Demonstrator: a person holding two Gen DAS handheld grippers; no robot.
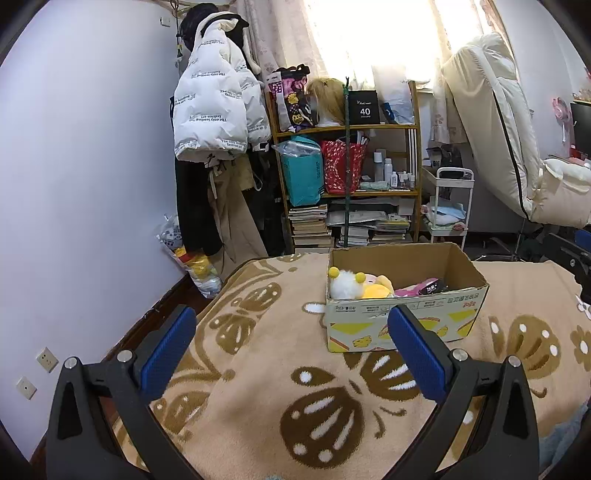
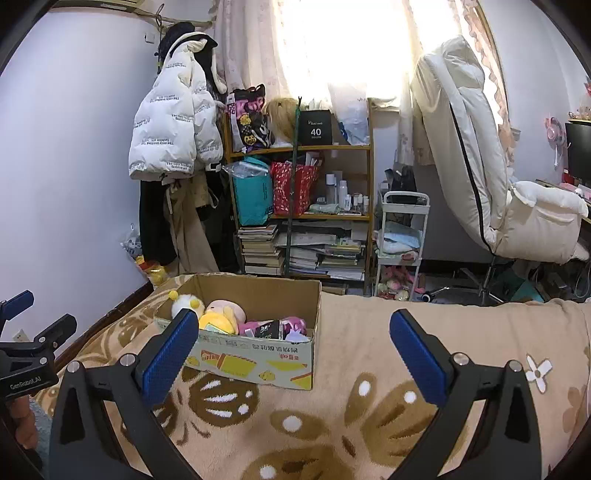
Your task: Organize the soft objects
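- The left tool [image 1: 291,343] hung over the bed's blanket [image 1: 258,369], jaws spread wide and empty, apparently waiting for something to carry.
- The cardboard box [image 1: 402,325] sat on the blanket ahead and slightly right of it, plush toys [image 1: 354,284] piled inside, seemingly gathered for tidying.
- The right tool [image 2: 293,343] gaped empty too, the box ahead to its left.

Daylight blown out at the curtained window [image 1: 369,33], room evenly lit, sharp focus, fisheye-bent dark corners
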